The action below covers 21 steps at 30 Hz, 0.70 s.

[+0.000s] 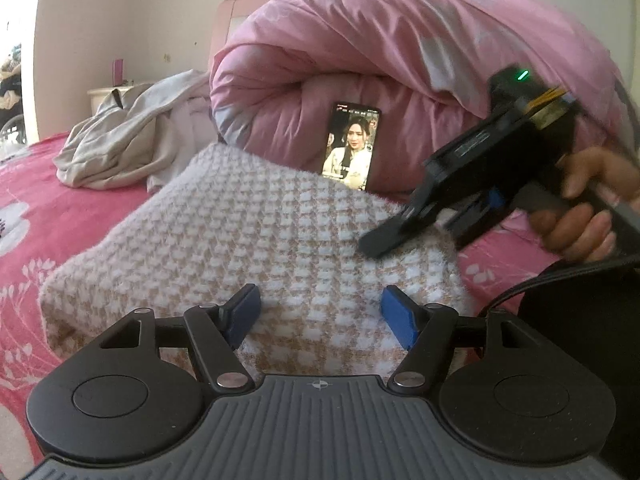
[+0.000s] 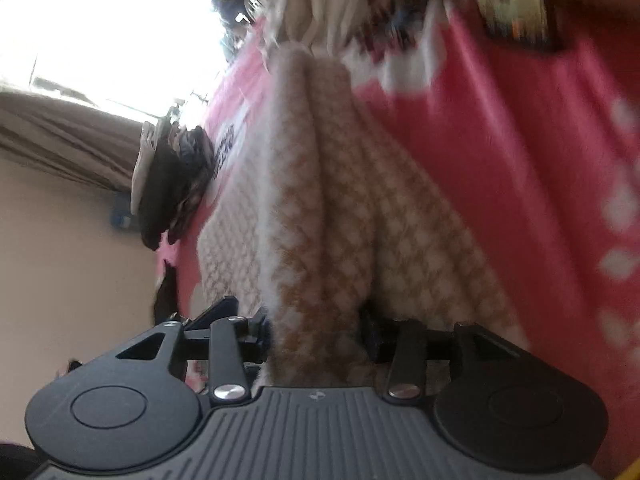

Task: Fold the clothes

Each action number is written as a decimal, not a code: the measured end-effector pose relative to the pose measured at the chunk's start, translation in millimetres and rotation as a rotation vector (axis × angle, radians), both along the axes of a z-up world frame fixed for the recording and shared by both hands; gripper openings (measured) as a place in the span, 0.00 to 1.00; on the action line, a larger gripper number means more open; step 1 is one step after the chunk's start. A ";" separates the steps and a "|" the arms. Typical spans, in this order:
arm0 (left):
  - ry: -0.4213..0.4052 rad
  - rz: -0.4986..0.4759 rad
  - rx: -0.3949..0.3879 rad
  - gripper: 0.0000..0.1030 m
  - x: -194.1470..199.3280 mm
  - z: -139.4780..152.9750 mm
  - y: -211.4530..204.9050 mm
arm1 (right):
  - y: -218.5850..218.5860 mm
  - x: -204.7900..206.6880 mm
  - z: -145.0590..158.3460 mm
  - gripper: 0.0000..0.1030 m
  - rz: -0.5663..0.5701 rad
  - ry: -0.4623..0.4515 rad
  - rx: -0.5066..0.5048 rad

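A red floral bedsheet [image 1: 48, 216] carries a rolled pink quilt [image 1: 400, 60], and in front of it the beige-and-white checked knit garment [image 1: 240, 240], its long axis running away from the right gripper [image 2: 316, 332], which clenches a bunched fold at the garment's near edge. The left gripper [image 1: 320, 316] hovers released over the garment's middle, so the right hand leads the fold.

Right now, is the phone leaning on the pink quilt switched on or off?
On. The phone, propped against the quilt, has a lit screen showing a video picture.
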State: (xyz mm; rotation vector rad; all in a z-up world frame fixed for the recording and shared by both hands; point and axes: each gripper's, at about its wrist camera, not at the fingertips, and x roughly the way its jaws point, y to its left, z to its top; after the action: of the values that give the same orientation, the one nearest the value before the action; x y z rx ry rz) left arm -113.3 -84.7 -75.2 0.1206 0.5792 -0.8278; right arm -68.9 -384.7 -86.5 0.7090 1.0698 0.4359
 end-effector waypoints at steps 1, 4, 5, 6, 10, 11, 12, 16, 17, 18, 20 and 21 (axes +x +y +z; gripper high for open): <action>0.004 0.003 -0.001 0.67 0.5 0.4 0.0 | -0.8 -2.9 11.4 0.46 -0.004 -0.036 -0.039; 0.006 0.013 -0.002 0.68 0.0 0.9 -1.3 | 0.7 -13.3 50.9 0.38 -0.021 -0.189 -0.167; 0.003 0.017 -0.002 0.68 -0.7 0.9 -1.9 | 7.3 -17.7 64.6 0.32 -0.017 -0.260 -0.203; 0.002 0.022 -0.004 0.69 -1.0 0.9 -2.5 | 13.7 -22.7 74.4 0.28 0.000 -0.327 -0.224; 0.007 0.034 -0.009 0.69 -1.3 1.1 -1.5 | 59.6 -36.8 86.6 0.10 0.092 -0.463 -0.349; 0.006 0.035 -0.009 0.69 -1.4 1.3 -1.5 | 68.4 -38.6 84.2 0.09 0.107 -0.468 -0.378; 0.005 0.035 -0.009 0.69 -1.5 1.4 -1.5 | 75.2 -41.0 81.1 0.07 0.122 -0.476 -0.408; 0.003 0.038 -0.017 0.69 -1.7 0.4 -0.1 | 96.1 -40.7 52.6 0.07 0.164 -0.412 -0.569; 0.008 0.035 -0.014 0.69 -1.5 -0.8 -0.6 | 97.7 -39.2 41.1 0.03 0.169 -0.370 -0.590; 0.010 0.030 -0.007 0.70 -2.2 -2.9 -1.4 | 98.3 -37.8 28.1 0.00 0.173 -0.328 -0.596; -0.008 0.027 0.006 0.70 -6.2 -6.7 -3.1 | 94.9 -36.8 10.3 0.00 0.160 -0.280 -0.570; -0.020 0.029 0.004 0.70 -7.7 -7.4 -3.2 | 91.8 -35.8 5.0 0.00 0.145 -0.262 -0.548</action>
State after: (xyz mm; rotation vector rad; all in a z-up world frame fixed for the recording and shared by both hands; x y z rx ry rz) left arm -121.0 -87.8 -82.6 0.1242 0.5624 -0.7962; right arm -104.7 -292.9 -81.5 0.0852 0.9345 0.3265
